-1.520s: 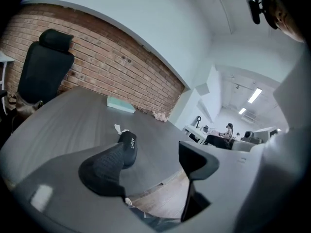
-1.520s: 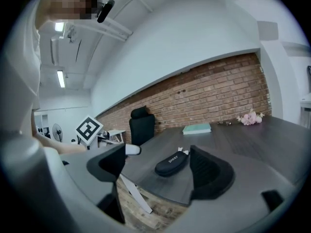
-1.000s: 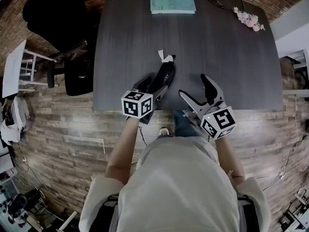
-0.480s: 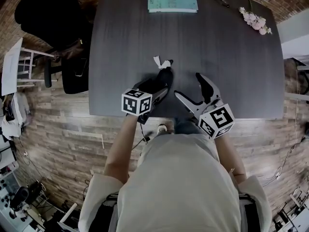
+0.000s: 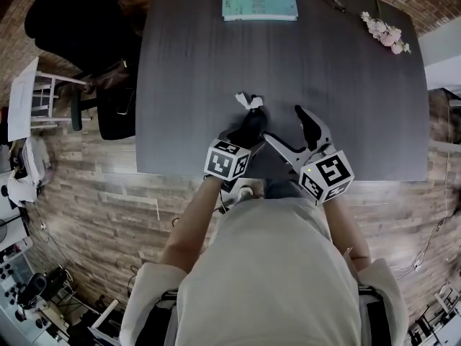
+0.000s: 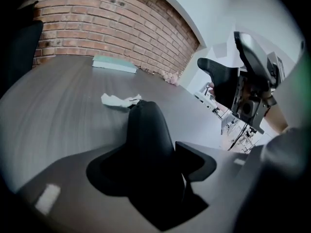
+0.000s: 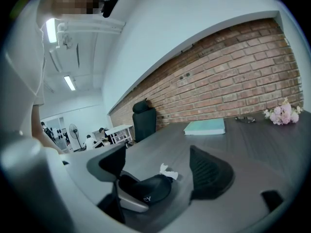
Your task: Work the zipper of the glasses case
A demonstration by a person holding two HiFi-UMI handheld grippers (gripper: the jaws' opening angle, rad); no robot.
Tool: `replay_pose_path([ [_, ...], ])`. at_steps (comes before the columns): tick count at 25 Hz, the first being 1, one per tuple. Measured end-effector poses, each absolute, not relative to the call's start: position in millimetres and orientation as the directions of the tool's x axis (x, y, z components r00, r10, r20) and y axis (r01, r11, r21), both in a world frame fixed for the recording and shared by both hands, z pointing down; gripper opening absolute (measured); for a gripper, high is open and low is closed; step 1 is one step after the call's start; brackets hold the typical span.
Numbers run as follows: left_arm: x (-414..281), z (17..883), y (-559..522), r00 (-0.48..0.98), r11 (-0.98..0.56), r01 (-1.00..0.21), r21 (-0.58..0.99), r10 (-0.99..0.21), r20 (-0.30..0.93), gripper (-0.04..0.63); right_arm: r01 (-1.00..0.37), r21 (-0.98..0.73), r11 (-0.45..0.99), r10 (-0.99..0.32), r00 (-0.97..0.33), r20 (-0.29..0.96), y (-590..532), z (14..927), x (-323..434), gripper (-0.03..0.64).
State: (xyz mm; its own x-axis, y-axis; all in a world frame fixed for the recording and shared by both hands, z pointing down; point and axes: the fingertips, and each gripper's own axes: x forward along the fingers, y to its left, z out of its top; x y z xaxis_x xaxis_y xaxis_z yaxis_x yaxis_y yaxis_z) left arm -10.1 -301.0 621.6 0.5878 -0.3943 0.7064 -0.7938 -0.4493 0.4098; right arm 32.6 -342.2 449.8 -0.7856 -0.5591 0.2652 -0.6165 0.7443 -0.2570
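Dark wood-grain worktop (image 5: 187, 63) stretches from the person to a brick wall. Black on black, the glasses case (image 5: 250, 123) shows no zipper in any view. Its near end is covered by the left gripper (image 6: 153, 163), and the print on its side is too small to read. Its long axis runs away from the person, with the far end just beside a crumpled white tissue (image 5: 249, 101). The left forearm reaches forward, its gripper tilted steeply down. The jaws have just been closing and clasp the case's near end on both sides. The right gripper (image 5: 282, 124), held nearly level just right of the case, is spread wide and grips nothing.
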Motion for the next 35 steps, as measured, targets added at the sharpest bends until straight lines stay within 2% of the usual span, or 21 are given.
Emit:
replay_pose_path([
  [5,2,617,-296,0.613,-0.467,-0.773,0.429,-0.376,0.695,0.287,-0.615,-0.252,0.747,-0.558,-0.786,0.266,-336,452,32,0.387],
  [16,9,554,-249,0.667,-0.542,-0.731,0.414,-0.441,0.601,0.283,-0.625,-0.162,0.764,-0.572,-0.772,0.278,-296,442,21,0.387],
  [24,9,521,-173,0.680,-0.599,-0.712,0.367,-0.458,0.572,0.282,-0.554,-0.105,0.826,-0.458,-0.767,0.449,-252,439,-19,0.383],
  [27,9,514,-149,0.671,-0.620,-0.714,0.327,-0.470,0.574,0.282,-0.539,-0.065,0.840,-0.425,-0.728,0.537,-238,445,-33,0.323],
  [31,6,509,-120,0.650,-0.648,-0.717,0.258,-0.488,0.582,0.283,-0.527,-0.037,0.849,-0.377,-0.653,0.657,-220,462,-47,0.292],
  [35,0,506,-101,0.631,-0.657,-0.724,0.210,-0.507,0.587,0.282,-0.516,0.029,0.856,-0.380,-0.590,0.713,-205,469,-55,0.141],
])
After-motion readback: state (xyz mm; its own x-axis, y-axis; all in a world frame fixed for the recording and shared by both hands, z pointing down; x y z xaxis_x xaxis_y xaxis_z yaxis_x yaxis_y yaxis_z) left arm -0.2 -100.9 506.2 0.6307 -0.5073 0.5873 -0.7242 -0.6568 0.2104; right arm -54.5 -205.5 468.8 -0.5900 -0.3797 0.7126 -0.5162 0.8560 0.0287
